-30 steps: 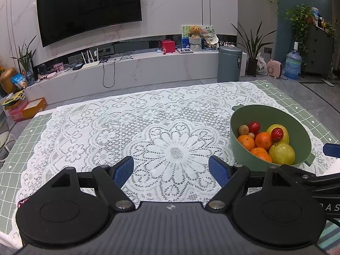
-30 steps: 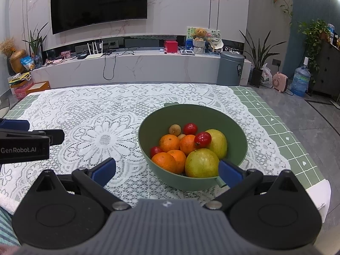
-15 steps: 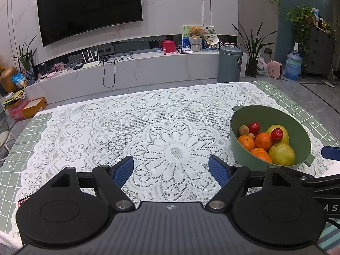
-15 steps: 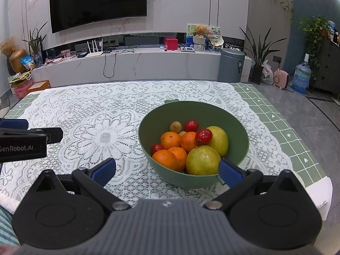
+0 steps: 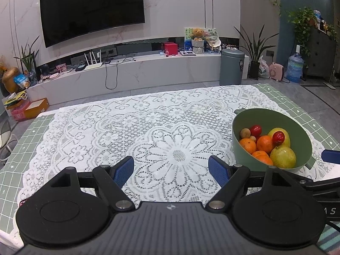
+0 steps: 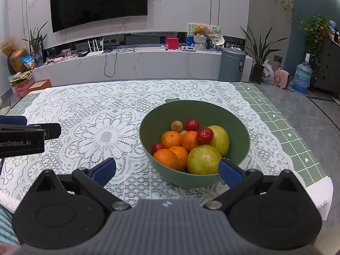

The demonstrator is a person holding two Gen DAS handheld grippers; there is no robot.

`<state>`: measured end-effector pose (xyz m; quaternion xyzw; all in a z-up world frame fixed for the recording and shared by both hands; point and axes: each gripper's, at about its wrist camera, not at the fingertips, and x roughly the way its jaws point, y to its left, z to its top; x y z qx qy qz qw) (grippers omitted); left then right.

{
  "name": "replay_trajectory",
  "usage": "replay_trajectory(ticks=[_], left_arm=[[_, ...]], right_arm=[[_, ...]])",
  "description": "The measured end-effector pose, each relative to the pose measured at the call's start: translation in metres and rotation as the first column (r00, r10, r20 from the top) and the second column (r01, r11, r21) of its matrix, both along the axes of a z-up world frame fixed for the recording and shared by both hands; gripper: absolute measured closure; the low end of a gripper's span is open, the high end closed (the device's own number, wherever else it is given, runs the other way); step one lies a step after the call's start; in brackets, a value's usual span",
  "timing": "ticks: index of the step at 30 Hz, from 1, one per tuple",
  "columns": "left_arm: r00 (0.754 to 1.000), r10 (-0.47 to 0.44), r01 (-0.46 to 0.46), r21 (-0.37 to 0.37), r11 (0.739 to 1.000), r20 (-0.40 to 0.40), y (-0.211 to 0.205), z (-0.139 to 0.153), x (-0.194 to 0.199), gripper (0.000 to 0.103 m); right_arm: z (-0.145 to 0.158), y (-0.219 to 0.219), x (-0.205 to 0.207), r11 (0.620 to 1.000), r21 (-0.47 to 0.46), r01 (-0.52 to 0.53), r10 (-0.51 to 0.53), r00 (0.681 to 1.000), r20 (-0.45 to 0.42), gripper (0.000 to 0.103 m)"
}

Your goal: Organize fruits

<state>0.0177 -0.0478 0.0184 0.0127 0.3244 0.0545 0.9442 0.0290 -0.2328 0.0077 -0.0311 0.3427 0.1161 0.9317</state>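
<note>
A green bowl (image 6: 240, 127) stands on the lace tablecloth and holds several oranges (image 6: 171, 139), a green pear (image 6: 203, 159), a yellow mango (image 6: 220, 138), red cherry tomatoes (image 6: 204, 135) and a small brown fruit (image 6: 176, 125). My right gripper (image 6: 167, 170) is open just short of the bowl's near side, holding nothing. The left wrist view has the same bowl (image 5: 301, 136) at the right. My left gripper (image 5: 171, 171) is open over bare lace, left of the bowl, with nothing between its fingers.
The lace cloth (image 5: 148, 131) lies over a green checked table cover (image 6: 276, 114). The left gripper's body (image 6: 23, 138) juts in at the left of the right wrist view. A TV bench, grey bin (image 6: 232, 64) and plants stand beyond the table.
Both grippers have drawn back slightly toward the near edge, so the bowl sits a little farther away in each view. Jaws stay open.
</note>
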Motion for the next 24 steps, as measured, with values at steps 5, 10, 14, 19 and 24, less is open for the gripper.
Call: replay_trajectory(ticks=[5,10,14,19,24], left_arm=[[1.000,0.005,-0.005,0.003,1.000,0.001,0.0003,0.0015,-0.0011,0.010],[1.000,0.004,-0.004,-0.002,1.000,0.000,0.0002,0.0019,-0.0012,0.010],[1.000,0.003,-0.003,-0.005,1.000,-0.002,-0.0002,0.0020,-0.0014,0.010],[1.000,0.004,-0.004,-0.005,1.000,-0.003,-0.0004,0.0018,-0.0016,0.010],[1.000,0.002,-0.002,-0.007,1.000,0.002,-0.0002,0.0019,-0.0017,0.010]], right_arm=[[-0.0005,0.0004,-0.0004,1.000,0.000,-0.001,0.001,1.000,-0.001,0.004],[-0.0004,0.0005,-0.0004,1.000,0.000,-0.001,0.001,1.000,-0.001,0.004],[-0.0003,0.0007,-0.0004,1.000,-0.001,-0.002,0.002,1.000,-0.001,0.004],[-0.0008,0.0012,-0.0004,1.000,-0.002,-0.003,0.003,1.000,-0.002,0.004],[-0.0030,0.0016,0.0001,1.000,-0.006,-0.009,0.009,1.000,-0.005,0.004]])
